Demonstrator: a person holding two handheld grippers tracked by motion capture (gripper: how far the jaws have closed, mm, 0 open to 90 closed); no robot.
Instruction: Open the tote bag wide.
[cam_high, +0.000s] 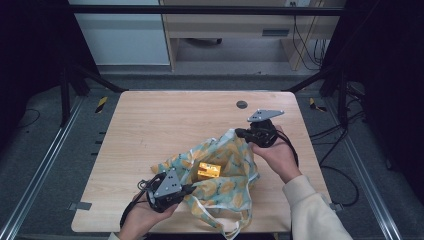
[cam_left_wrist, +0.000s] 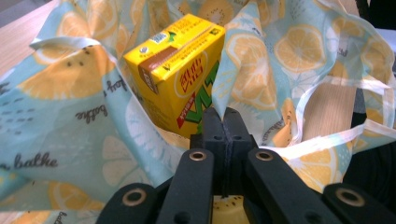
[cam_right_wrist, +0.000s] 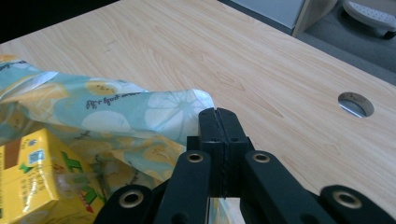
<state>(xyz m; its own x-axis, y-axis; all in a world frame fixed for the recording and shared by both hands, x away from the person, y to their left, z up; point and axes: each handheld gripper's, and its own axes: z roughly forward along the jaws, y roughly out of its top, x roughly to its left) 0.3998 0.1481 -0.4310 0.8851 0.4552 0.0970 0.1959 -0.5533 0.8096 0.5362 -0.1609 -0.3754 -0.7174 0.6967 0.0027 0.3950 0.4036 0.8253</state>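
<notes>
Left gripper (cam_high: 187, 189) in my left hand (cam_high: 145, 216): jaws pressed together, pinching the near edge of the lemon-print cloth bag (cam_high: 227, 187); from the left gripper view the closed jaw tips sit just in front of the yellow drink carton (cam_left_wrist: 180, 70), fabric caught between them. Right gripper (cam_high: 239, 132) in my right hand (cam_high: 280, 156): jaws likewise closed flat, clamped on the far upper edge of the bag, which the right gripper view shows bunched against the jaw tips. Between the two grips the bag mouth is spread open. Carton lies inside the bag, on the fabric, about midway between my grippers, tilted with one corner up; red and green print on its face, text too small to read. White bag handles (cam_left_wrist: 327, 135) loop loose toward the near table edge. Bag rests on the near right part of the wooden table (cam_high: 165, 125), light grain, rounded corners, a round cable hole (cam_high: 242, 104) near the far edge. Cream sleeve (cam_high: 312, 212) on my right arm. Around the table: grey floor, metal rails (cam_high: 45, 165) along both sides, black frame posts, cables trailing at right, a pale cabinet (cam_high: 120, 32) and a wooden desk (cam_high: 235, 25) beyond.
</notes>
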